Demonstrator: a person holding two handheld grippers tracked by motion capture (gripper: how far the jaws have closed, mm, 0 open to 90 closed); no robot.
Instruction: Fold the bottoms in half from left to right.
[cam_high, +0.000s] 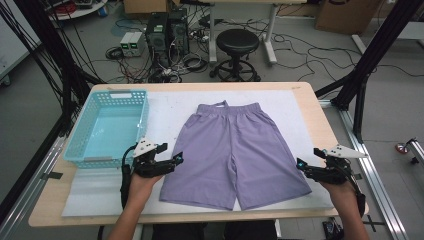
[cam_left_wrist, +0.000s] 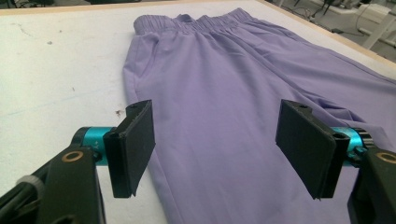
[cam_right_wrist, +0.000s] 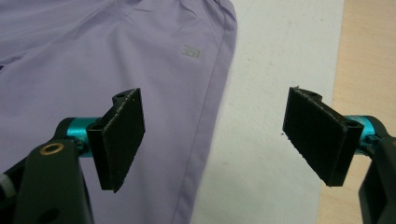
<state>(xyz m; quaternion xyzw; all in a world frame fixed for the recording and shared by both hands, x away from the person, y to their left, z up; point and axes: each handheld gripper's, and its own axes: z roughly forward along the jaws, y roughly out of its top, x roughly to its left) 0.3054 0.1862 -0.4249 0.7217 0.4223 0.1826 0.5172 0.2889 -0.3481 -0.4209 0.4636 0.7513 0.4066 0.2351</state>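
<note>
So the purple shorts (cam_high: 235, 152) are laid out flat on the white mat (cam_high: 170, 107), roughly mid-tabletop and a bit nearer the right edge; waistband toward the far edge, both leg hems toward the near edge where the person stands; long axis runs far-to-near, waist to hems, just slightly skewed so the legs fan out. They look smoothed already — no big bunches, only a soft crease near the crotch — so my guess is the spreading part is done and whatever comes after (folding, or moving them into the basket) hasn't started; no fold in the fabric yet. The left gripper (cam_high: 170, 156) sits at the outer side of the left leg near its hem, jaws spread wide, nothing pinched; in the left gripper view the cloth lies under and beyond the pads (cam_left_wrist: 135, 144), not between them under pressure. The right gripper (cam_high: 308, 161) hangs at the outer edge of the right leg near the near-right corner of the mat, jaws also wide and empty; its view shows the side seam and a small logo (cam_right_wrist: 192, 51). The light-blue basket (cam_high: 75, 145) sits empty toward the far-left corner — well apart from the shorts.
</note>
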